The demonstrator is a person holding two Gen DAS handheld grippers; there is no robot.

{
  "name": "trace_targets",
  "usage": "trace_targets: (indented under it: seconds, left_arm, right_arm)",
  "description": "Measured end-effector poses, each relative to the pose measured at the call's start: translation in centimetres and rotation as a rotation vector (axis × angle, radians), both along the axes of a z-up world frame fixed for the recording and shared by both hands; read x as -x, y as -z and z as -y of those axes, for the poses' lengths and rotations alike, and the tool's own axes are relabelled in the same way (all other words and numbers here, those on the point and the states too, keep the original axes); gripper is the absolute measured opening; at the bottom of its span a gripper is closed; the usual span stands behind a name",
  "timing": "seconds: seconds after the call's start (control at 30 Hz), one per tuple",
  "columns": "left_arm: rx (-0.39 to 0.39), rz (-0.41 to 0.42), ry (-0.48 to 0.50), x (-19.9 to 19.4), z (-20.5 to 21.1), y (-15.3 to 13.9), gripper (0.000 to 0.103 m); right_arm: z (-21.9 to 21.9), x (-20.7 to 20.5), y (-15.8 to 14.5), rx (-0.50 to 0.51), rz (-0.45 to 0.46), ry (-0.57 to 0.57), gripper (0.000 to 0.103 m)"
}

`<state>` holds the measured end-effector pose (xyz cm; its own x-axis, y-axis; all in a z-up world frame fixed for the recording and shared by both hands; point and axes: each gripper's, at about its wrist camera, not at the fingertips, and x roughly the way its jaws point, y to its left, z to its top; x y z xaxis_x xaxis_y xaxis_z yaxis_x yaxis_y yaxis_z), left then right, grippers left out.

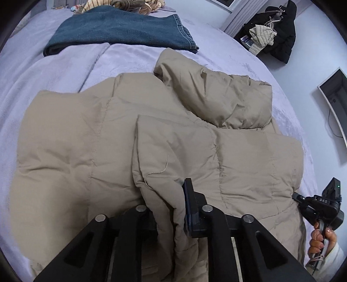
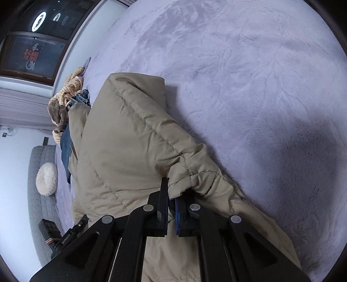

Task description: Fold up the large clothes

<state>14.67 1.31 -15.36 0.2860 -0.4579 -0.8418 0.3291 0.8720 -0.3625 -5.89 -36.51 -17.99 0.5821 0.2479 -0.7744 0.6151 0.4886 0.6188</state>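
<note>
A beige puffer jacket (image 1: 91, 138) lies spread on the lilac bed cover (image 1: 54, 71), with its hood (image 1: 219, 99) bunched at the far right and one panel folded over the middle. My left gripper (image 1: 167, 195) is at the jacket's near edge, shut on a raised fold of its fabric. Only one finger (image 1: 188, 195) shows; the cloth hides the other. In the right wrist view my right gripper (image 2: 172, 193) is shut on a gathered edge of the jacket (image 2: 130, 141). A hand (image 1: 321, 238) holds that gripper's body at the jacket's right side.
Folded blue jeans (image 1: 121, 32) lie farther back on the bed, with a pile of striped clothes (image 1: 130, 5) behind them. Dark coats (image 1: 279, 32) hang by the wall on the right. A round white cushion (image 2: 46, 182) leans on a grey padded headboard (image 2: 36, 206).
</note>
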Motion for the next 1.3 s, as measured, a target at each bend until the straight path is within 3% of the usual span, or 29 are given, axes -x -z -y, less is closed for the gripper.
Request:
trace_targets:
  seconds: [0.07, 0.13, 0.23, 0.3, 0.33, 0.37, 0.5, 0.53, 0.57, 0.6, 0.73, 0.93, 1.3]
  left_arm:
    - [-0.073, 0.056, -0.035, 0.3, -0.8, -1.1, 0.055]
    - [-0.117, 0.106, -0.077, 0.5, -2.1, -2.2, 0.062]
    - [-0.107, 0.125, -0.116, 0.3, -4.2, -3.4, 0.060]
    - [-0.079, 0.137, -0.111, 0.2, -4.7, -4.2, 0.039]
    - [-0.061, 0.133, -0.089, 0.1, -4.6, -4.5, 0.032]
    - [-0.044, 0.136, -0.069, 0.2, -4.2, -4.8, 0.032]
    - [-0.028, 0.165, 0.039, 0.7, -0.7, -5.2, 0.032]
    - [-0.051, 0.169, 0.054, 0.7, 0.2, -4.7, 0.032]
    - [-0.080, 0.166, 0.058, 0.5, 1.2, -4.1, 0.032]
    - [-0.107, 0.162, 0.060, 0.4, 1.8, -3.5, 0.032]
    - [-0.161, 0.140, 0.060, -0.6, 3.3, -0.5, 0.032]
    - [-0.182, 0.164, 0.073, -0.1, 4.1, 0.2, 0.032]
    - [-0.234, 0.137, 0.009, 3.0, 0.9, -2.7, 0.033]
  right_arm:
    - [-0.2, 0.3, -1.1, 0.026, -0.030, -0.032, 0.010]
    - [-0.5, 0.4, -2.9, 0.086, -0.065, -0.083, 0.032]
    - [-1.2, 1.7, -6.6, 0.254, -0.006, -0.139, 0.049]
    - [-1.1, 1.5, -8.4, 0.344, 0.024, -0.139, 0.055]
    - [-0.7, 1.2, -8.6, 0.359, 0.033, -0.127, 0.062]
    - [0.1, 0.5, -8.3, 0.339, 0.034, -0.110, 0.063]
    - [3.1, -2.6, -4.8, 0.124, 0.042, -0.017, 0.063]
    - [3.5, -3.6, -4.0, 0.068, 0.053, -0.004, 0.056]
    - [3.6, -4.2, -3.5, 0.040, 0.059, -0.008, 0.041]
    - [3.4, -5.0, -3.3, 0.057, 0.033, -0.022, 0.017]
    - [2.8, -6.5, -2.2, 0.204, -0.067, -0.077, 0.016]
    - [3.0, -6.5, 0.0, 0.247, -0.090, -0.104, 0.016]
    - [-1.2, -2.7, -5.0, 0.483, -0.146, -0.224, 0.020]
